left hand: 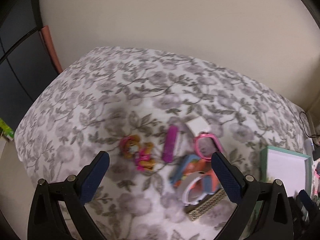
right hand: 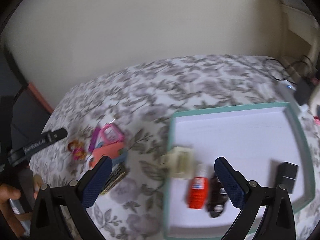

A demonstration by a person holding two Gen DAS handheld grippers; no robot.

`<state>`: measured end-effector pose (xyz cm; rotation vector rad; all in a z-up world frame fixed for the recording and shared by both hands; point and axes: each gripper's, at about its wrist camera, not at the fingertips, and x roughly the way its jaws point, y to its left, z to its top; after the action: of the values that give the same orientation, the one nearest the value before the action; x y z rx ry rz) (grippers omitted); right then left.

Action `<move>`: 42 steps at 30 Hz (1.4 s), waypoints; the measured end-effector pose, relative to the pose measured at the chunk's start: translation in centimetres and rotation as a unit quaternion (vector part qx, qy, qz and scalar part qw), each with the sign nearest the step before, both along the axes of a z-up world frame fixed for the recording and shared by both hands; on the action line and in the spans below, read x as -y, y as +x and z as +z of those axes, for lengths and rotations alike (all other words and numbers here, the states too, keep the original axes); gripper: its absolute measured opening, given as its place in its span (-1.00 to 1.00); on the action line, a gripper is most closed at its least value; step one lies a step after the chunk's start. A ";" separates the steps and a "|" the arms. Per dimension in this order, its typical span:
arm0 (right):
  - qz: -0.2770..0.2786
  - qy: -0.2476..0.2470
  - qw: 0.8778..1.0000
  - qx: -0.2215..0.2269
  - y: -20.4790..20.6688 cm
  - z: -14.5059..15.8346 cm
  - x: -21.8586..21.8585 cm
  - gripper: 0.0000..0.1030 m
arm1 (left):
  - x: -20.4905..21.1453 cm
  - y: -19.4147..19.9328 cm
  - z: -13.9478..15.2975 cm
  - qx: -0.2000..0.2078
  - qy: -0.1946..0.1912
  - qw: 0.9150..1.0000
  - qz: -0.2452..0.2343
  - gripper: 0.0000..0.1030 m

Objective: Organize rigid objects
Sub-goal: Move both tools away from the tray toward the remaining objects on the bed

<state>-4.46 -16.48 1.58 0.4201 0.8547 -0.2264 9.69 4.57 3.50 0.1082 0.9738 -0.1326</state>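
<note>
My left gripper point(left hand: 160, 164) stands open above a heap of small toys on the flowered cloth: a brown and pink puppy figure point(left hand: 138, 152), a purple bar point(left hand: 171, 144), pink goggles point(left hand: 207, 146), an orange and blue toy point(left hand: 192, 170) and a patterned flat box point(left hand: 206, 206). My right gripper point(right hand: 163, 170) is open over the left edge of the teal-rimmed white tray point(right hand: 296, 132). In the tray lie a red and white bottle point(right hand: 198, 192), a dark polka-dot piece point(right hand: 217, 196) and a black box point(right hand: 286, 176). A pale blurred object point(right hand: 180, 162) sits on the tray's left rim.
The tray point(left hand: 266, 160) lies right of the toy heap on the flowered table. Black cables and a dark device point(right hand: 304, 92) sit at the far right corner. A cream wall stands behind. A hand point(right hand: 10, 194) holds the other gripper at the left edge.
</note>
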 end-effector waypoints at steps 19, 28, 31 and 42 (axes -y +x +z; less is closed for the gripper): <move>0.186 -0.050 0.976 -0.099 5.6 -6.7 -9.6 1.00 | -3.9 2.7 -6.2 -0.128 -0.015 0.991 0.044 0.97; 0.200 -0.058 0.970 -0.127 6.7 -9.0 -10.3 1.00 | -4.7 3.1 -7.5 -0.153 -0.016 0.986 0.057 0.97; 0.202 -0.054 0.970 -0.122 7.0 -9.0 -10.4 1.00 | -5.2 3.5 -7.8 -0.159 -0.024 0.985 0.062 0.97; 0.213 -0.077 0.966 -0.126 9.0 -9.9 -11.5 1.00 | -7.4 5.4 -8.0 -0.165 -0.055 0.981 0.085 0.97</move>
<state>4.53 -4.98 -8.30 0.0540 1.1461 0.0550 15.14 11.93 -4.45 -0.1024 1.2993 -0.0461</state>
